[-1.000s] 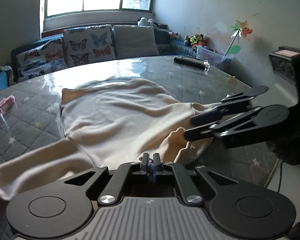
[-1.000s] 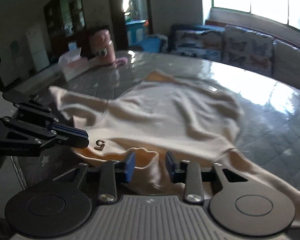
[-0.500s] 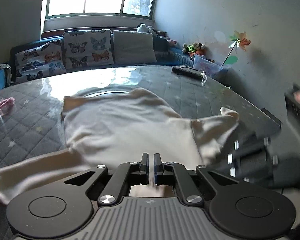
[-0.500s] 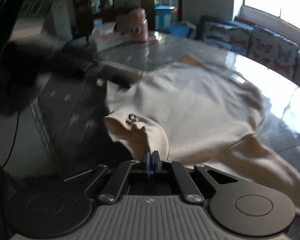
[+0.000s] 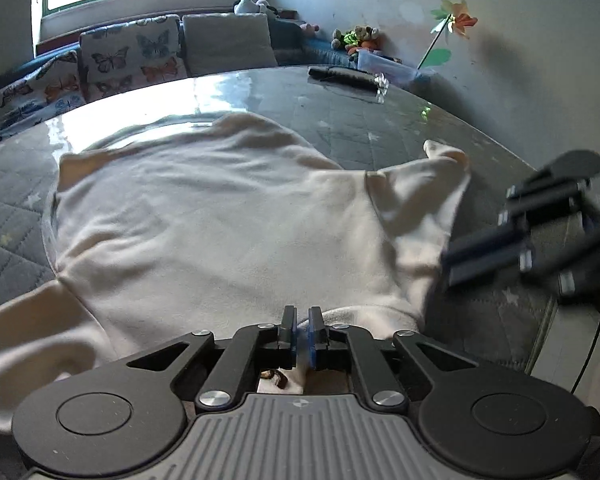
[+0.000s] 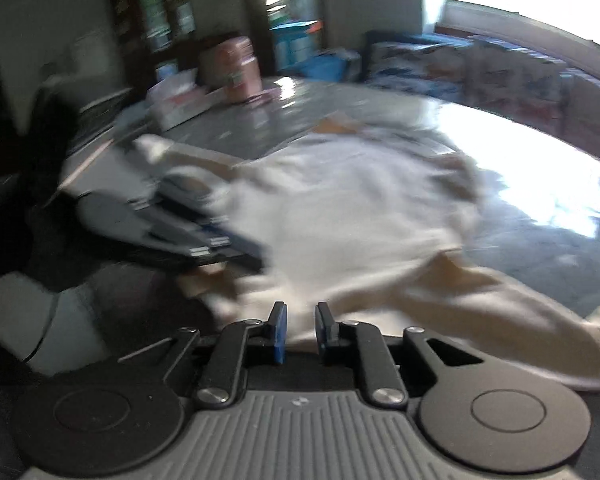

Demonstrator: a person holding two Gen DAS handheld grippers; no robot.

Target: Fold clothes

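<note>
Covering most of the near half of the worktop (image 5: 340,120), a cream top (image 5: 220,220) lay spread flat, its body smooth and its hem toward the far side. The worktop itself was round, with a grey quilted cover under a glossy sheet that caught the window light. Behind the top, past the far rim, stood a sofa (image 5: 132,56) with butterfly cushions. Right of the top a sleeve (image 5: 428,192) was folded across the shoulder, its cuff pointing toward the far rim. The other sleeve (image 5: 28,344) trailed off from the top's left shoulder to the near rim. A dark remote (image 5: 340,76) lay beyond the top, well apart from it, near the far right rim. A paper pinwheel (image 5: 456,20) stood against the wall farther right.

The left tongs (image 5: 302,338) sat at the top's near edge, pressed together on a fold of cream cloth at the neckline. The right tongs (image 6: 300,332), seen blurred from their own camera, had just been opening: their blue pads (image 6: 279,336) stood a little apart, with the top's near edge just beyond them and no cloth clearly pinched. From the left camera the same tongs showed beside the folded sleeve, right of the top.
</note>
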